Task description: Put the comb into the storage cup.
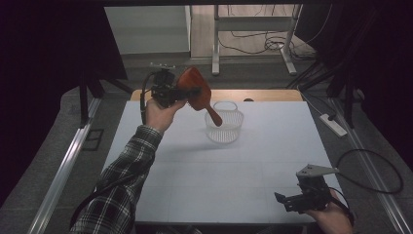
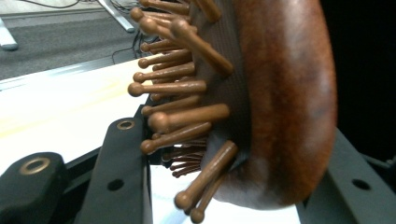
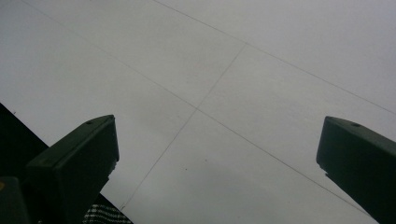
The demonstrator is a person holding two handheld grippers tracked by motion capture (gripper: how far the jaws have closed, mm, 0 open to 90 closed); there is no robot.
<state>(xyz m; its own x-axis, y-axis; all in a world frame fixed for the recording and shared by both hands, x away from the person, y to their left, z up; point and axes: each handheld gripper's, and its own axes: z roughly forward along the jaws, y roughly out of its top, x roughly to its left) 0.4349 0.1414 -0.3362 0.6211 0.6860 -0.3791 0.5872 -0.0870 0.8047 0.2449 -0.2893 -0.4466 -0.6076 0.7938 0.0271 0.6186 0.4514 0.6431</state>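
Observation:
A brown wooden hairbrush (image 1: 197, 92) is held in the air over the table's far left part, its handle pointing down towards a small white wire basket (image 1: 224, 126). My left gripper (image 1: 187, 92) is shut on the brush's head. In the left gripper view the brush (image 2: 280, 102) stands between the jaws, its wooden pins pointing left. My right gripper (image 1: 287, 200) rests near the table's front right corner. It is open, and the right gripper view has bare white table (image 3: 224, 84) between the jaws.
The white table (image 1: 214, 170) has a wooden strip along its far edge. A power strip (image 1: 333, 124) and cables lie on the floor to the right. A metal frame stands beyond the table. A plaid sleeve (image 1: 122, 190) reaches in at the front left.

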